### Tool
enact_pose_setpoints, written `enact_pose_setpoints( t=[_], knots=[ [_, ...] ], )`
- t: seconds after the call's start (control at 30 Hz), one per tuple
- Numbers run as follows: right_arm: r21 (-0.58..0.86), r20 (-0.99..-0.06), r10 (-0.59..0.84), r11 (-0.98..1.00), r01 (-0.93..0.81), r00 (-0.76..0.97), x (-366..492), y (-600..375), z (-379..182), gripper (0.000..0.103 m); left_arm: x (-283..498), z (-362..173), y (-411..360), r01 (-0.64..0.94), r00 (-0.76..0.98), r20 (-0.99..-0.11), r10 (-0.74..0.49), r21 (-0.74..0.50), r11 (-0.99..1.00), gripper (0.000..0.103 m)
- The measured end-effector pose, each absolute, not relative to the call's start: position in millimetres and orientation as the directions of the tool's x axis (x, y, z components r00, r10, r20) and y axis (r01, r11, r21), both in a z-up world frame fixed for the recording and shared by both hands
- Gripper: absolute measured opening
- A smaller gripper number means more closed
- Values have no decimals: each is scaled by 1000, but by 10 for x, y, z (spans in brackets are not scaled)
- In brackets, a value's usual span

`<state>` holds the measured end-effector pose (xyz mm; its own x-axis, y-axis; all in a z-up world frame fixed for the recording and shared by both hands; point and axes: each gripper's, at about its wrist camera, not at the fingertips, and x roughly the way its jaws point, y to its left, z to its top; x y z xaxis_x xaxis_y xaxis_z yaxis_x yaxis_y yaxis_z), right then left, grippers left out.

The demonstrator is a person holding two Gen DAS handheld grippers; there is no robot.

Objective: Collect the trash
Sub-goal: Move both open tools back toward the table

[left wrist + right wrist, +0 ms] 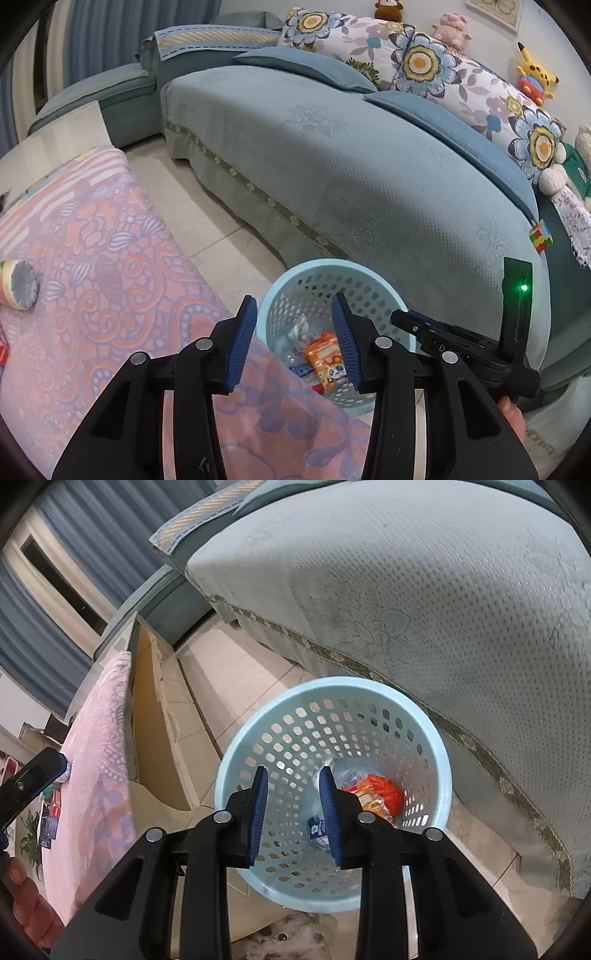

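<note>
A light blue perforated trash basket (284,273) (332,686) stands on the tiled floor between the table and the sofa. Inside lie an orange snack wrapper (325,354) (380,794), clear plastic (299,328) and a small blue-white packet (317,829). My left gripper (295,332) is open and empty, over the table edge beside the basket. My right gripper (293,805) is open and empty, directly above the basket's mouth; it also shows in the left wrist view (443,332). A cylindrical can (18,282) lies on the table at far left.
A pink and purple patterned cloth covers the table (110,258) (99,738). A teal sofa (332,166) (424,572) with floral cushions and plush toys runs along the right. A Rubik's cube (540,235) sits on the sofa. Small items (50,812) lie on the table's far side.
</note>
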<state>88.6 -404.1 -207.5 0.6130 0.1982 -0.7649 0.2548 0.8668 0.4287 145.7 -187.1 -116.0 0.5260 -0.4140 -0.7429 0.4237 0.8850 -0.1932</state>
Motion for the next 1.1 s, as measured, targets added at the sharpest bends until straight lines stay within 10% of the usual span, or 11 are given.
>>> enact_pose_setpoints(
  t=[0.57,1.1],
  knots=[
    [383,-572,335,916,-118,748,872,-2900,-846,26,1006,-295,-577,300,705,-626,-334,-163,940,47],
    [220,-604,542,818,-532,584,1072,-163,-779,57,734,-690,2295,-236,721,-690,61,-163,958,55]
  ],
)
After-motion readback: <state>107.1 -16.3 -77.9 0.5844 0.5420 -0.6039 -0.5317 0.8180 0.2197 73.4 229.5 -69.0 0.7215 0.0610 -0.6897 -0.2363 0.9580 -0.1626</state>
